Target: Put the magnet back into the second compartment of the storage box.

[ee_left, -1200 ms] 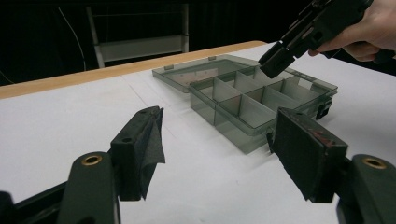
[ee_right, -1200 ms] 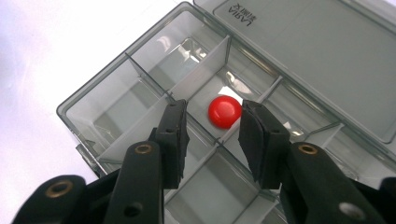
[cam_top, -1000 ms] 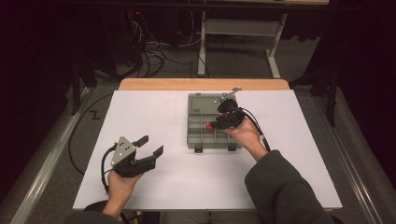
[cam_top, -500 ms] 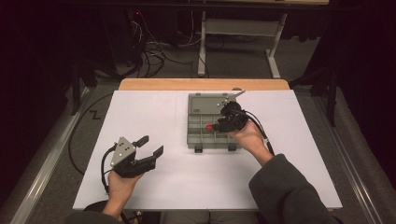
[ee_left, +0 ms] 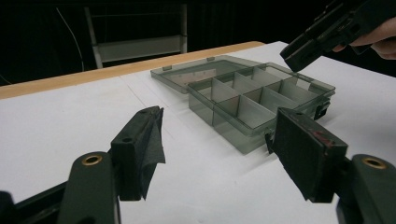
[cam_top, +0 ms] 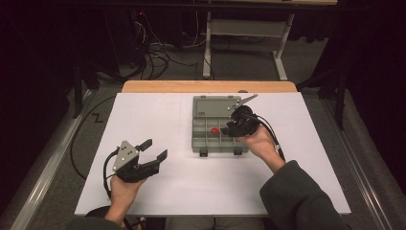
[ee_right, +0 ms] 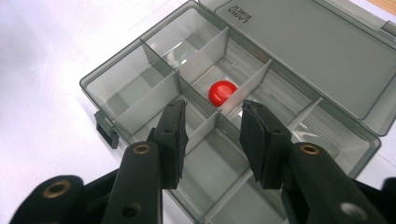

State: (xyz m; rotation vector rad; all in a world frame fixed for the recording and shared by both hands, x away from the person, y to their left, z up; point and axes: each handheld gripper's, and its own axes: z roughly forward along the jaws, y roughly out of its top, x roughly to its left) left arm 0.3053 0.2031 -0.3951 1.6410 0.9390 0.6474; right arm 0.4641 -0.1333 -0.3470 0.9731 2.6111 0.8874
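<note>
On the white, matte table sheet (cam_top: pixel 182 191), backed by a strip of bare wood (cam_top: pixel 158 86) along the far edge, sits your compartment box (cam_top: pixel 201 139): a flat rectangular case of smoky translucent grey plastic, split by thin upright dividers into small square cells, its hinged lid (cam_top: pixel 210 103) folded flat open behind it and black latches on the near wall. Your left gripper (cam_top: pixel 154 149) rests low near the front left of the sheet, well apart from the box, its blocky black jaws spread wide with nothing between them; the rubbery pad on one jaw looks ragged at its edge. Your right gripper (ee_right: pixel 211 135) hangs over the right part of the box, pointed down into it, jaws about half apart and holding nothing. Just beyond its tips, a small, smooth, glossy red ball (ee_right: pixel 222 90) lies in a middle cell of the back row, tucked against a divider.
</note>
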